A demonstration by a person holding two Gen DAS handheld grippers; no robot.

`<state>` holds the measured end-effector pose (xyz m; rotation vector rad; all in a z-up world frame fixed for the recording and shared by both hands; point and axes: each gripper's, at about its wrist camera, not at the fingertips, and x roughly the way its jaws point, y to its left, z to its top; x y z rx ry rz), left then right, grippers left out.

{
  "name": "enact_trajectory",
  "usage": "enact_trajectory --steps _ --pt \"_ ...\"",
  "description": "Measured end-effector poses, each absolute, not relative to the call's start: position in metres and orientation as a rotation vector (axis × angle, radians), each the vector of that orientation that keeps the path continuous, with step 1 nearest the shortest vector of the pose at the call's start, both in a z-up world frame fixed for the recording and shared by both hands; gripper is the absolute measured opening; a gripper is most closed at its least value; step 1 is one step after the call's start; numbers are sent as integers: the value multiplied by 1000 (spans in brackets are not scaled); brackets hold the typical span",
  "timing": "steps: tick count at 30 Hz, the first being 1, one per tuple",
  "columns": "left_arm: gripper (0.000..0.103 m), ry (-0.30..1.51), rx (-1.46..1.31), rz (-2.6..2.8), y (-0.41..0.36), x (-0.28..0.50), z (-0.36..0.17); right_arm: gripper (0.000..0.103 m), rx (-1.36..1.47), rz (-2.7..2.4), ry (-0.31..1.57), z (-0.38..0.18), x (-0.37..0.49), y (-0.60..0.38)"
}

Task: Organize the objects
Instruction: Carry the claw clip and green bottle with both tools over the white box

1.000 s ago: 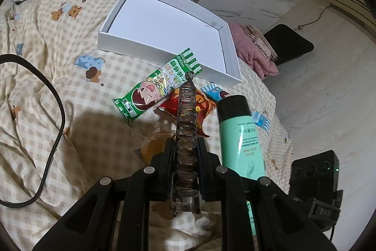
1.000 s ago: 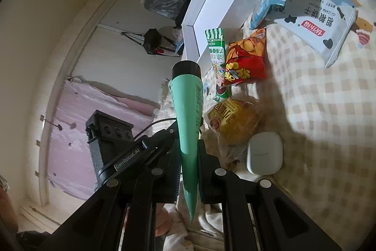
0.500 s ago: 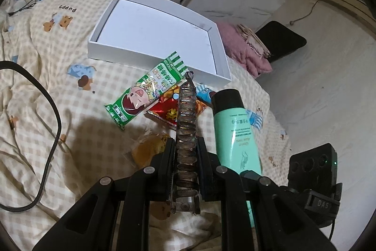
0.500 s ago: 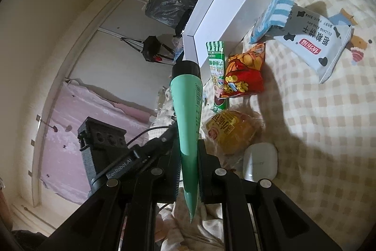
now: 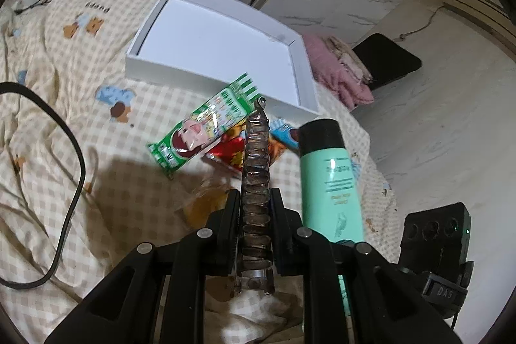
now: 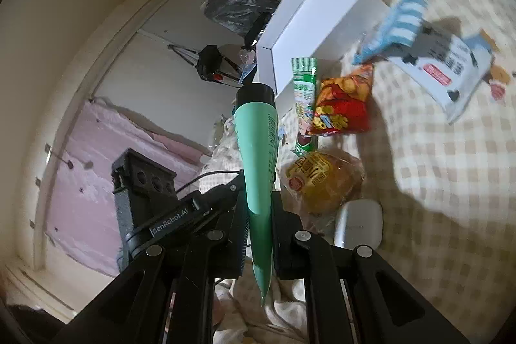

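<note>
White box: empty, on the bed. Left gripper: clamped on brown hair claw. Right gripper: clamped on green tube. Snack packets, earbud case: unsorted beside the box. Progress: barely begun.

free: white box interior bare | blocked: green snack packet, red snack bag before its near wall

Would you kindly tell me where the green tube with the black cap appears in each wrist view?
Left wrist view: the green tube stands right of centre, beside the left gripper.
Right wrist view: the tube is at centre, clamped in the right gripper.
Shared landmark: the white box, beyond the cap.
</note>
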<state>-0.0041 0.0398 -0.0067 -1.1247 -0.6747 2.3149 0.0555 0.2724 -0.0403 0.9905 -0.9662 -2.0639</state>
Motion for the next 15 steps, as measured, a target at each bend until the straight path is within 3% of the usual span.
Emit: enact_trajectory --steps 15 --pt "19 -709 -822 2438 -5 -55 103 13 763 -2044 -907 90 -21 261"
